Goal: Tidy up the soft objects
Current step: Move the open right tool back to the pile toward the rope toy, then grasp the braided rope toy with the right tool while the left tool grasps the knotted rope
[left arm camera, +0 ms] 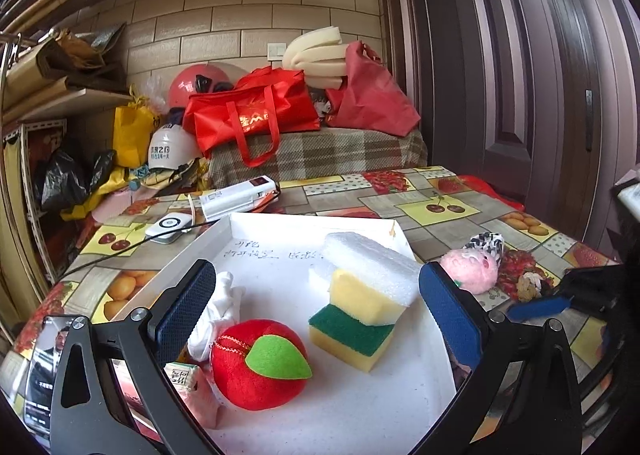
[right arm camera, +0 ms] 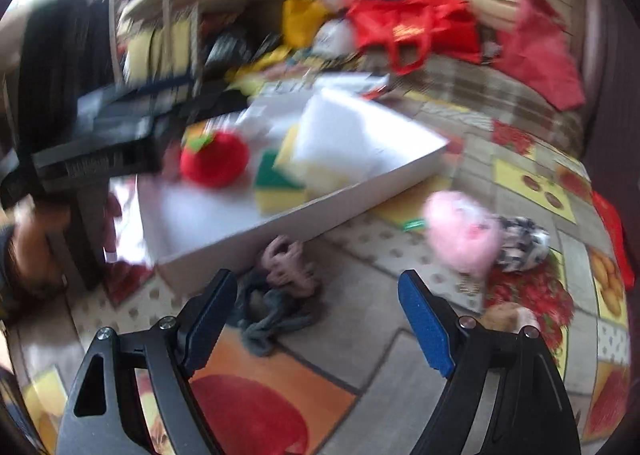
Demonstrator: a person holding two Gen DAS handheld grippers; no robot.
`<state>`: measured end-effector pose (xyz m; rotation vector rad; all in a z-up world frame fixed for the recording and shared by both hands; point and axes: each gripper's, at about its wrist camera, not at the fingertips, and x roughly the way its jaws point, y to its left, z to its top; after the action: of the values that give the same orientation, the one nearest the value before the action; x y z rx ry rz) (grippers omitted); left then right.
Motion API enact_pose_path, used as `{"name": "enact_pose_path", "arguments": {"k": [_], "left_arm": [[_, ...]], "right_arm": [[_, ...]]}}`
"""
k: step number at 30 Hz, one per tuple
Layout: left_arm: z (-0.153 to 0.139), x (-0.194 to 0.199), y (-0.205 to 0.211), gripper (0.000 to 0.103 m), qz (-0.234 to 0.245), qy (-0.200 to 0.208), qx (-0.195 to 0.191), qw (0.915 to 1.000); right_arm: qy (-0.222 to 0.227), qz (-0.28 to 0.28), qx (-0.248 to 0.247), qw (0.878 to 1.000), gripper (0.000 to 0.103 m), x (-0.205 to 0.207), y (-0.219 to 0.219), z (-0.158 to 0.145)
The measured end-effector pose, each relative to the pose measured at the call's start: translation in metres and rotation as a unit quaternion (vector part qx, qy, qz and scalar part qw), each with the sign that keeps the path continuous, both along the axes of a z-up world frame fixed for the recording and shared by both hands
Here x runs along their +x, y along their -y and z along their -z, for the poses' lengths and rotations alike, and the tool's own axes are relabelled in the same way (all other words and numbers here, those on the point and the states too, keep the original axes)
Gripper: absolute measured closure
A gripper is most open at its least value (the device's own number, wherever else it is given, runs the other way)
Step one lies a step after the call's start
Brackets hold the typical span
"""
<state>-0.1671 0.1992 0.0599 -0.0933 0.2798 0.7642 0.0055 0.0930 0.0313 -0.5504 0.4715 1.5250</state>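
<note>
A white tray (left arm camera: pixel 280 231) holds a red plush apple (left arm camera: pixel 256 367), a yellow-green sponge (left arm camera: pixel 352 335), a white foam block (left arm camera: pixel 372 263) lying on a yellow sponge (left arm camera: pixel 360 299), and a white cloth (left arm camera: pixel 220 311). My left gripper (left arm camera: pixel 316 311) is open and empty above the tray. My right gripper (right arm camera: pixel 316 319) is open and empty above the table, over a grey and pink knotted rope (right arm camera: pixel 276 291) beside the tray (right arm camera: pixel 320 211). A pink plush toy (right arm camera: pixel 464 231) and a black-white patterned item (right arm camera: pixel 524 243) lie to its right. The right view is blurred.
A phone (left arm camera: pixel 44 371) lies at the table's left edge, and a small packet (left arm camera: pixel 188 379) next to the tray. A white box (left arm camera: pixel 240 195) and a white device (left arm camera: pixel 168 227) with cable sit behind the tray. Red bags (left arm camera: pixel 256 111) and helmets pile behind the table.
</note>
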Motion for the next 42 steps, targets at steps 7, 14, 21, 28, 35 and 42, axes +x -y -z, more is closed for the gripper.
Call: {"name": "enact_pose_path", "arguments": {"k": [7,14,21,28,35,42], "left_arm": [[0.001,0.001,0.002,0.000,0.000,0.000,0.002,1.0000],[0.000,0.002,0.006,0.000,0.012,-0.005,0.004,0.9999],[0.002,0.029,0.023,0.000,0.113,-0.028,-0.047,0.9921],[0.013,0.098,0.065,0.001,0.175,-0.101,-0.090,0.9752],[0.034,0.153,0.079,0.001,0.211,-0.187,-0.144,0.9486],[0.051,0.173,0.075,0.001,0.193,-0.236,-0.170,0.9371]], "right_arm": [[0.107,-0.022,-0.072,0.991,0.021,-0.036,-0.032,0.025],[0.108,0.047,-0.085,0.989,0.021,-0.013,-0.037,0.024],[0.039,0.115,-0.089,0.989,0.019,0.052,0.010,0.018],[-0.048,0.177,0.000,0.983,0.014,0.102,0.084,-0.005],[-0.073,0.211,-0.062,0.973,0.014,0.144,0.068,0.008],[-0.040,0.198,-0.088,0.975,0.014,0.137,0.041,0.016]]}}
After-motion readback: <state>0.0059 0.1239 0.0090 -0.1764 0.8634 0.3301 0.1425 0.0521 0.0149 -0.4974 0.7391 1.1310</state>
